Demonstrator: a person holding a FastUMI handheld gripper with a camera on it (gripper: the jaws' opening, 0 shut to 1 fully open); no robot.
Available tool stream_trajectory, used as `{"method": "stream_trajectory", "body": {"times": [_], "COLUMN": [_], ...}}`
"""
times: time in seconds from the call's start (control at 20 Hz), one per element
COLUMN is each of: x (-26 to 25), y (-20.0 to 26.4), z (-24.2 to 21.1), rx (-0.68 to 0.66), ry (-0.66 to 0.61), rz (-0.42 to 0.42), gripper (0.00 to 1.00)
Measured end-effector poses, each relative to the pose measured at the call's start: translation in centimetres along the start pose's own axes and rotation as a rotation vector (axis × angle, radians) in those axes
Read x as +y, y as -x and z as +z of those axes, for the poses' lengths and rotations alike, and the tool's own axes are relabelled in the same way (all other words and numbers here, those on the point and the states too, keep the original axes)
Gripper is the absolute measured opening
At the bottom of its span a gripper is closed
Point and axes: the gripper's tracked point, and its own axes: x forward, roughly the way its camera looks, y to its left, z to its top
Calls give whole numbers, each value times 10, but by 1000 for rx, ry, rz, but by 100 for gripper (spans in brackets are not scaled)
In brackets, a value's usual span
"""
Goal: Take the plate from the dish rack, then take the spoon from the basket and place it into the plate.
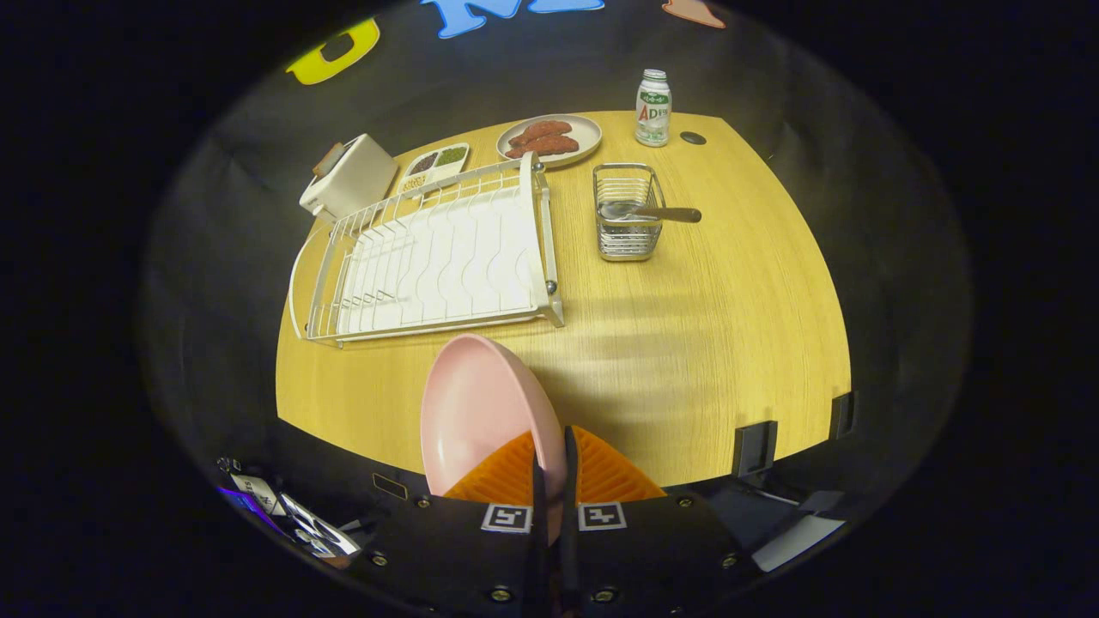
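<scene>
My gripper (549, 459) is shut on the rim of a pink plate (476, 412), which stands on edge between the fingers, held above the near part of the wooden table (687, 343). Beyond the plate lies the white wire dish rack (438, 253), with no dishes in it. To the right of the rack stands a small wire basket (628, 215). A spoon (648, 211) lies across the basket's top, its bowl inside and its dark handle sticking out to the right.
At the table's far side are a white toaster-like box (348, 176), a small divided dish (434, 165), a plate of sausages (549, 139), a small bottle (653, 108) and a dark disc (692, 137). Black clamps (755, 446) sit on the near edge.
</scene>
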Motion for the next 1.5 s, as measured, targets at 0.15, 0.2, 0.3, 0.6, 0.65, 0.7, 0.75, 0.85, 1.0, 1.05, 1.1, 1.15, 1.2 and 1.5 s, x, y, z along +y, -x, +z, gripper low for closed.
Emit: {"method": "stream_trajectory", "body": {"times": [0.15, 0.2, 0.3, 0.6, 0.65, 0.7, 0.75, 0.85, 1.0, 1.05, 1.1, 1.15, 1.2, 1.5], "x": [1, 3, 9, 3, -2, -6, -8, -8, -17, -20, -21, -20, -20, -27], "y": [-19, -23, -32, -63, -68, -73, -78, -83, -92, -94, -94, -94, -90, -67], "z": [-5, -6, -2, 0, -1, -5, -6, -9, -12, -10, -9, -7, -5, 21], "rx": [-6, -7, -32, -62, -62, -57, -54, -50, -51, -64, -68, -66, -75, -227], "ry": [-21, -28, -36, -50, -52, -51, -50, -78, -108, -118, -138, -158, -174, -129], "rz": [28, 43, 82, 112, 106, 101, 114, 149, 169, 168, 181, 191, 201, 182], "gripper": [5, 5, 5, 5, 5, 5, 7, 8, 12, 13, 15, 15, 15, 15]}}
